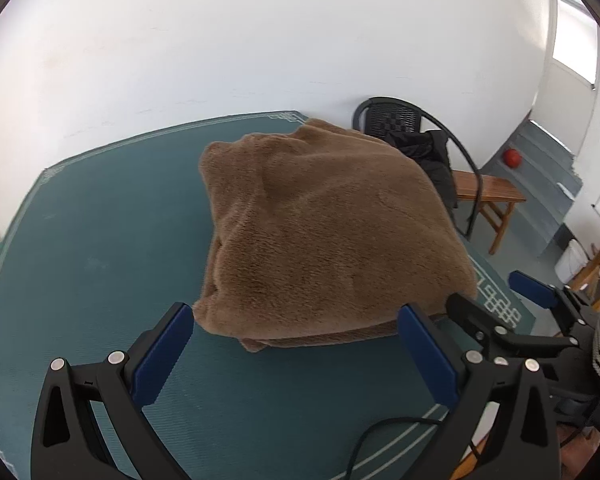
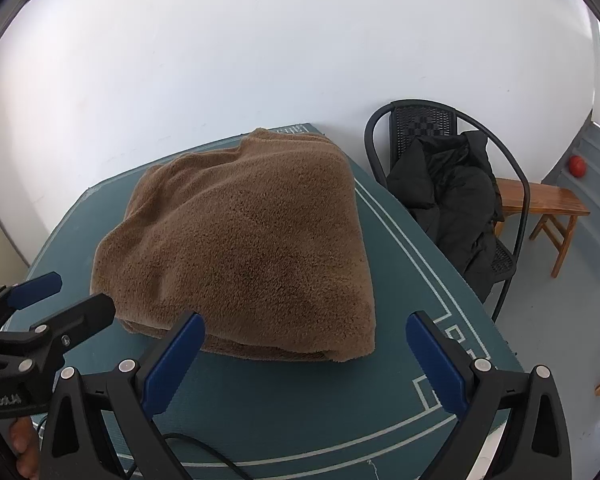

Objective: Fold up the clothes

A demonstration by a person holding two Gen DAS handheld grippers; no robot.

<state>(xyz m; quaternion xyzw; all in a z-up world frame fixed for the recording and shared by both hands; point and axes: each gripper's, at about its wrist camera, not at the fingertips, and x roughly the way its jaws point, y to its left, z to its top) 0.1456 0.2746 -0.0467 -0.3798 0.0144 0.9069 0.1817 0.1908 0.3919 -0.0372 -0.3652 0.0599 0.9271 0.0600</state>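
A brown fleece garment [image 1: 320,232] lies folded into a thick bundle on the teal mat [image 1: 100,240], its layered edge facing me. My left gripper [image 1: 296,320] stands open just short of that near edge, nothing between its blue pads. In the right wrist view the same brown bundle [image 2: 244,248] fills the middle of the mat [image 2: 300,400]. My right gripper [image 2: 306,328] is open too, close to the bundle's front edge and empty. Each gripper shows in the other's view: the right gripper [image 1: 496,300] at the right, the left gripper [image 2: 60,292] at the left.
A black chair [image 2: 440,128] with a dark jacket [image 2: 452,192] stands right of the table, beside a wooden bench [image 2: 548,204]. Grey steps with a red ball [image 1: 512,157] are at the far right. A white wall runs behind. A black cable [image 2: 204,448] trails over the mat's near edge.
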